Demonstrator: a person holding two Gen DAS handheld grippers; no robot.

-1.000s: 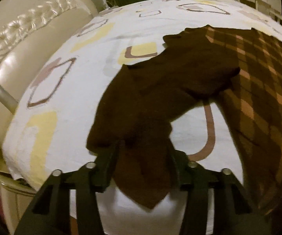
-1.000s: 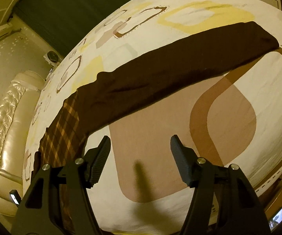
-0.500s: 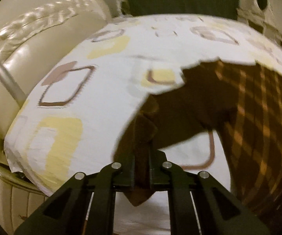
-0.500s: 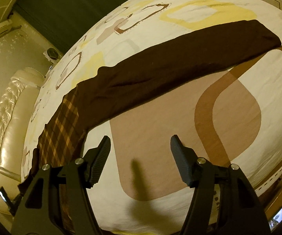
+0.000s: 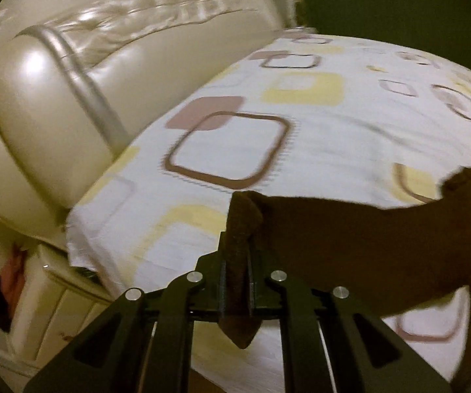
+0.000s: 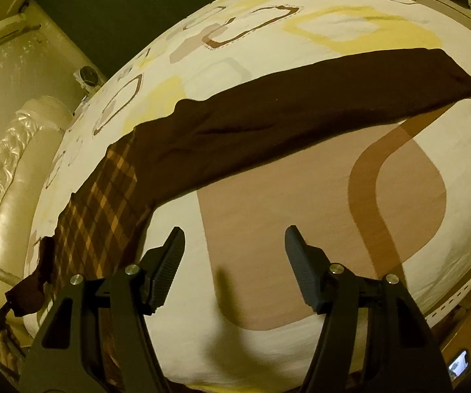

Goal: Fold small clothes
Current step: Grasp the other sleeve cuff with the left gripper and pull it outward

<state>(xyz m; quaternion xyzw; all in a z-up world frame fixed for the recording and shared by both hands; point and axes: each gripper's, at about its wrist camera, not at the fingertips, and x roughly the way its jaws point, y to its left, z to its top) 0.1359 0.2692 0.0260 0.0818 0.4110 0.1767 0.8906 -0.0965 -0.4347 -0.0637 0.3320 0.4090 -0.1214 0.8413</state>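
On the bed, spread over a patterned sheet (image 6: 301, 26) with yellow and brown rounded squares, lies the dark brown garment (image 6: 301, 98), looks like tights or leggings with a plaid upper part (image 6: 101, 216). From the right wrist view one long brown leg runs flat from the plaid section out toward the far right side of the bed, well beyond the right gripper (image 6: 232, 262), which hangs above bare sheet near the plaid part without touching any cloth. Its shadow falls on the big tan shape printed on the sheet just below it. The other brown leg goes off toward the left edge of the bed, next to the cream tufted headboard (image 5: 71, 75), and that's where the left gripper (image 5: 235, 275) has it. No brand, label or writing I can read anywhere, everything's a bit blurry and dim. Left gripper's jaws are squeezed together on the end of that leg, with a pointed bit of cloth poking out below the pads and the rest stretching off to the right above the sheet. Right gripper's jaws stand apart with nothing between them.
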